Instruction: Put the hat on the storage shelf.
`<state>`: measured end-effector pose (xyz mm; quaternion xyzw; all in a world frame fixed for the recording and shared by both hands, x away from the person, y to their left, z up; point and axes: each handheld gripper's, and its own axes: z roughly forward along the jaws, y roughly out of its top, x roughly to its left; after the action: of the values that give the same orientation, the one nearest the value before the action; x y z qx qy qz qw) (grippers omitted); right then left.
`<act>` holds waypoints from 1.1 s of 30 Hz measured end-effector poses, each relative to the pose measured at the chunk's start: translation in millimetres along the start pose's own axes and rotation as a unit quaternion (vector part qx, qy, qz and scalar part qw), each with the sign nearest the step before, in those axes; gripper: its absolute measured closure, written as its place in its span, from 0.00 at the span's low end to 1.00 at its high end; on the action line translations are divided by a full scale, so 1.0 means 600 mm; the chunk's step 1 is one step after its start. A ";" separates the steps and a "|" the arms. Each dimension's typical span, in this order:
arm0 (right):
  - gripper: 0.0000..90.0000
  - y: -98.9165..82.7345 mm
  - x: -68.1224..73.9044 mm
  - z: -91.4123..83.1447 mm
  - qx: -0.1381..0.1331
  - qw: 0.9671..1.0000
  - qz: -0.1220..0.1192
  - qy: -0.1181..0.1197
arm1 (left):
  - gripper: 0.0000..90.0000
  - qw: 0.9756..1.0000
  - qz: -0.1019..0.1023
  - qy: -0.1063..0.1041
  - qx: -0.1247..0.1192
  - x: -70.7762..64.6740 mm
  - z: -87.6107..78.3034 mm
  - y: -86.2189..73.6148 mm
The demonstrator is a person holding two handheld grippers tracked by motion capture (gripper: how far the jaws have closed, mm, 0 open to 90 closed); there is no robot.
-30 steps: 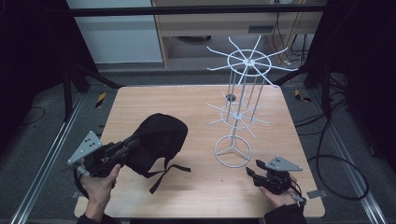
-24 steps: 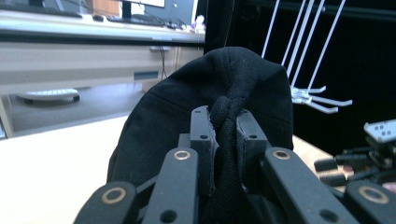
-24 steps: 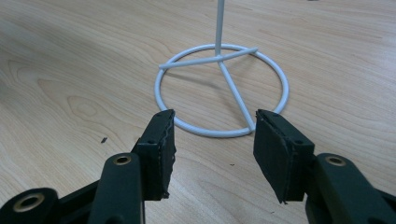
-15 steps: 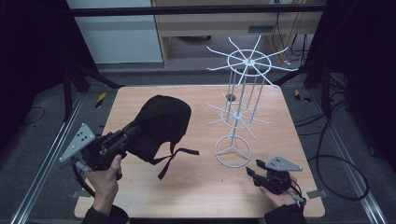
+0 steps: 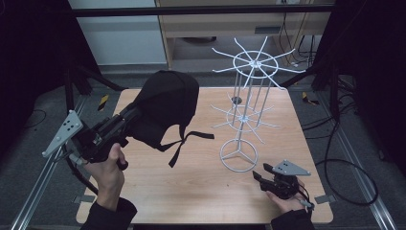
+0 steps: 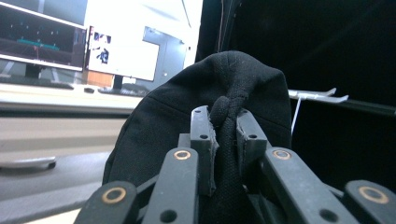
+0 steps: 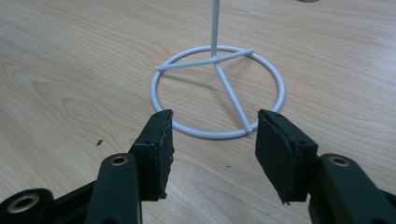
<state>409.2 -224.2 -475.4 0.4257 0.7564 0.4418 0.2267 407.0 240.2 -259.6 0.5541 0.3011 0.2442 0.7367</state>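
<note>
Left hand-held gripper [image 5: 125,122], at 9 o'clock on the surface [image 5: 201,191]: your jaws are clamped on a fold of the black cap [image 5: 167,108]. The cap is lifted clear of the wood and its straps dangle toward 6 o'clock. In the left gripper view the fabric is bunched between the pads [image 6: 203,140].

Centre: the white wire rack [image 5: 249,96] stands at about 2 o'clock with both tiers of hooks bare.

Right hand-held gripper [image 5: 262,178], at 5 o'clock: jaws apart and empty, just beside the rack's ring base [image 7: 219,88].

Judgement: pick-up done. If hanging is the aim, the carry to a hook is left.
</note>
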 end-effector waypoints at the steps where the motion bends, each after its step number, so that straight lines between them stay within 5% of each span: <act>1: 0.52 0.000 0.000 0.000 0.001 1.000 0.001 0.000 | 0.89 1.000 0.000 -0.002 -0.003 -0.002 0.003 0.004; 13: 0.51 0.000 0.000 0.001 0.002 1.000 -0.001 0.000 | 0.89 0.999 -0.002 -0.022 -0.024 -0.023 0.044 0.028; 25: 0.51 -0.001 0.000 0.001 0.002 1.000 -0.001 0.003 | 0.88 0.999 0.004 -0.044 0.015 -0.043 0.107 0.014; 33: 0.51 -0.001 0.000 0.002 0.003 1.000 -0.002 0.004 | 0.88 0.998 -0.003 -0.049 0.037 -0.040 0.125 -0.003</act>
<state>409.7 -223.7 -476.4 0.4233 0.7591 0.4412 0.2233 443.5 172.9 -241.6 0.5912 0.2756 0.2034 0.7302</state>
